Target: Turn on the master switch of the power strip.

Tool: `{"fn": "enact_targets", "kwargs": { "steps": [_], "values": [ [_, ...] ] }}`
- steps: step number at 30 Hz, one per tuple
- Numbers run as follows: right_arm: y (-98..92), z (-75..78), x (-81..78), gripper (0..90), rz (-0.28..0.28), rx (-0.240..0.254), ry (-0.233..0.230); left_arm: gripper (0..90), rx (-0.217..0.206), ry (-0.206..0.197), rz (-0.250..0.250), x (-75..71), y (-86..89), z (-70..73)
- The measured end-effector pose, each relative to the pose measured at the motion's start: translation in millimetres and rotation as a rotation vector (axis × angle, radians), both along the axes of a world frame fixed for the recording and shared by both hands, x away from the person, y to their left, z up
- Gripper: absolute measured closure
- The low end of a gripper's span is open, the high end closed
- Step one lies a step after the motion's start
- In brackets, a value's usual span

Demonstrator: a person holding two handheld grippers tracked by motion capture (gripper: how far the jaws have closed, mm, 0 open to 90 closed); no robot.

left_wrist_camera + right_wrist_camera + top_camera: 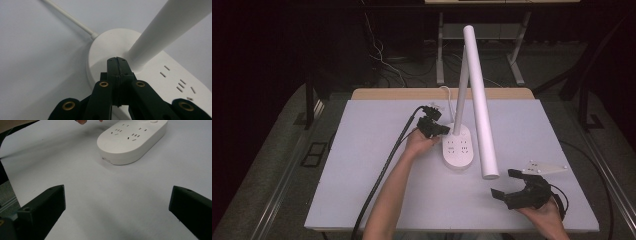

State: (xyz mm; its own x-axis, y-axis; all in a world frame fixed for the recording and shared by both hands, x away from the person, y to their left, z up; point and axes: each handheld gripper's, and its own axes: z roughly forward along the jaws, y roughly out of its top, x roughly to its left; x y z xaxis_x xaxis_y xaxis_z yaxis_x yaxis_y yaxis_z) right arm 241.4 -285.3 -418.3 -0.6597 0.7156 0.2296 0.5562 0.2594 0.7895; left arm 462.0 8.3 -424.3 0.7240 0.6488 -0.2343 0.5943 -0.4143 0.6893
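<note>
White table [377, 185] with one lamp base [458, 146], left hand-held gripper [443, 129] closed, right hand-held gripper [507, 184] apart.

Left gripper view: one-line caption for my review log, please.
Left gripper, jaws shut, tips at the lamp base beside the white post, sockets to the right.

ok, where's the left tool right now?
In the high view the left tool is mid-table, at the left edge of the white lamp base, beside the upright stem. Its own view shows the jaws shut over the base.
</note>
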Motion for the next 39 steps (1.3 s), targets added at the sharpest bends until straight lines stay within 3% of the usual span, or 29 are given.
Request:
{"fn": "enact_targets", "kwargs": {
  "steps": [10,14,16,18,24,28,29,36,39],
  "values": [
    [0.1,-0.3,0.5,0.2,0.001,-0.003,-0.003,90.0,0.037,-0.001,0.008,-1.7,-3.1,2.5],
    [0.1,-0.4,0.8,0.2,0.001,-0.006,-0.003,90.0,0.077,-0.033,0.01,-6.3,-7.2,3.3],
    [0.1,-0.2,0.6,0.2,-0.001,-0.005,-0.002,90.0,0.116,-0.057,0.004,-8.7,-9.7,4.9],
    [0.0,-0.1,0.3,0.2,-0.003,-0.001,0.0,90.0,0.07,-0.038,0.018,-6.9,-6.5,2.6],
    [-1.5,-0.3,1.3,0.1,-0.006,0.0,0.0,90.0,0.002,-0.007,0.018,-1.3,0.3,-0.6],
    [-1.4,-0.3,1.1,0.1,-0.003,-0.001,0.0,90.0,-0.109,0.017,0.074,1.1,2.9,-3.1],
    [-1.6,-0.3,1.0,0.2,-0.003,-0.001,0.0,90.0,-0.085,0.014,0.052,2.1,6.1,-2.6],
    [-3.0,-0.7,1.9,0.2,-0.007,0.004,0.005,90.0,-0.15,0.02,0.089,1.3,20.3,0.6],
    [-3.7,-0.9,2.2,0.2,-0.009,0.003,0.006,90.0,-0.156,0.004,0.087,-0.6,27.4,5.5]
  ]
}}
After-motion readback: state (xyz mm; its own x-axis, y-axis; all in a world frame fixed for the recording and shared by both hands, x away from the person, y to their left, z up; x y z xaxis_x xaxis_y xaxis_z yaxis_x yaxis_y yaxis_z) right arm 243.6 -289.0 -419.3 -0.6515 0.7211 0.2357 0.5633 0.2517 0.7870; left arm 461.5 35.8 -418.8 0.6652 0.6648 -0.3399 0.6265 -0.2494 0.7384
